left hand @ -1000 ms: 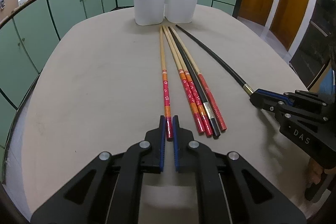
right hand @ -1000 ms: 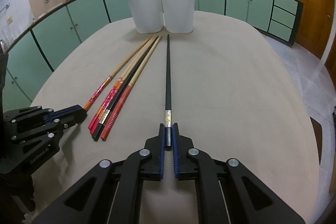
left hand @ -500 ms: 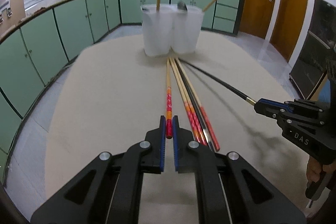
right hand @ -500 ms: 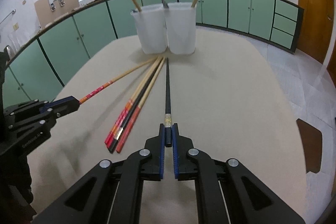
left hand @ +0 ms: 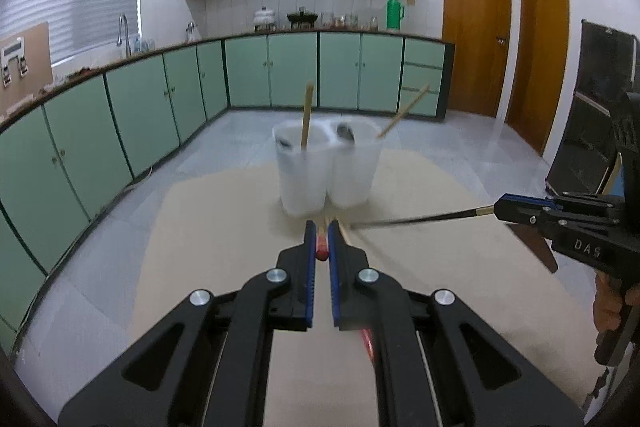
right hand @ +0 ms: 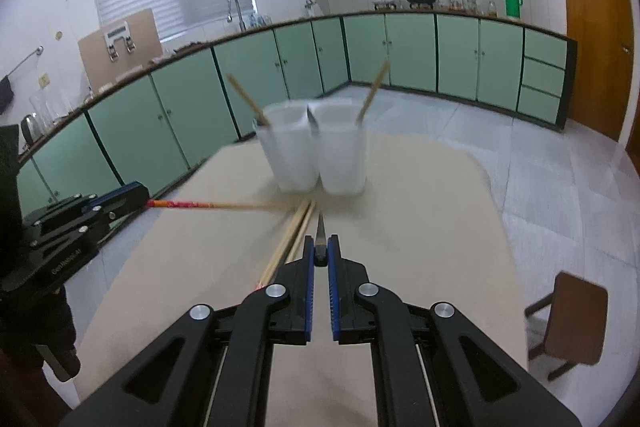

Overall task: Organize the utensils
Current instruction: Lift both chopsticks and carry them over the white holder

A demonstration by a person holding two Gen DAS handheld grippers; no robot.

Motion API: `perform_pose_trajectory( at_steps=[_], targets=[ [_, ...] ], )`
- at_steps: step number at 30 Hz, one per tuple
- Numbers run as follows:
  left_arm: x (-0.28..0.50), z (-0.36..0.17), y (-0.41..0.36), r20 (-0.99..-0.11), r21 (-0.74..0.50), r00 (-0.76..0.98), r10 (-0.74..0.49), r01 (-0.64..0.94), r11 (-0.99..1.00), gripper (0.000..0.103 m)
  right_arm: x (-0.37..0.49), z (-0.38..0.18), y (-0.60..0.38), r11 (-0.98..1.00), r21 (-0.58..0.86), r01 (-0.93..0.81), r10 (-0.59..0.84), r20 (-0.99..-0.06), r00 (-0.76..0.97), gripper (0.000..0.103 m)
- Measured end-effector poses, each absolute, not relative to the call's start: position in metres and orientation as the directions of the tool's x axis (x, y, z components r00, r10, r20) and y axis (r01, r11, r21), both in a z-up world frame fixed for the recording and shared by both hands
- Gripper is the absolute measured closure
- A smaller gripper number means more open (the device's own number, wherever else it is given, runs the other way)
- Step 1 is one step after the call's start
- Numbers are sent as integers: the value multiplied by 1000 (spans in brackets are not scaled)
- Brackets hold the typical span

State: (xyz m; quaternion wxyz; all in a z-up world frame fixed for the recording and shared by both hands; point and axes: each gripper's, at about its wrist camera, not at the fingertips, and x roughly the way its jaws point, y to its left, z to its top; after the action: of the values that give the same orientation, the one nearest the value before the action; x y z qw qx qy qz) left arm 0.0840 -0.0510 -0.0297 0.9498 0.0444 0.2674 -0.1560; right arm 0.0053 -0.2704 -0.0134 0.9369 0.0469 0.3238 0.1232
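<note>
Since a second ago we have lifted both chopsticks off the surface (right hand: 420,211): our left claw (left hand: 321,243) pinches the red end of the patterned chopstick (right hand: 188,204), and our right claw (right hand: 321,251) pinches the butt of the black chopstick (left hand: 416,219). Each stick runs lengthwise away from its claw, tip toward the two white cups (left hand: 328,167) at the far edge. Between us and the cups, the remaining chopsticks (right hand: 294,231) lie flat on the surface, also pointing to the cups.
</note>
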Motion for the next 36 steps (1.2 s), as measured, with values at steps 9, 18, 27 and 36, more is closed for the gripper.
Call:
perform_pose_trajectory(
  at_steps=[9, 18, 27, 36],
  targets=[
    [104, 18, -59, -436, 20, 841, -319, 364, 931, 98, 32, 39, -276, 951, 152, -268, 307, -546, 779, 97],
    [105, 55, -65, -363, 7, 849, -383, 413, 911, 98, 42, 89, -274, 937, 108, -333, 340, -501, 795, 97],
    [113, 101, -80, -251, 41, 872, -419, 443, 896, 98, 52, 143, -267, 932, 59, -358, 349, -409, 843, 97],
    [159, 139, -102, -159, 70, 902, -401, 415, 907, 98, 94, 179, -277, 946, 72, -317, 323, -328, 888, 97]
  ],
)
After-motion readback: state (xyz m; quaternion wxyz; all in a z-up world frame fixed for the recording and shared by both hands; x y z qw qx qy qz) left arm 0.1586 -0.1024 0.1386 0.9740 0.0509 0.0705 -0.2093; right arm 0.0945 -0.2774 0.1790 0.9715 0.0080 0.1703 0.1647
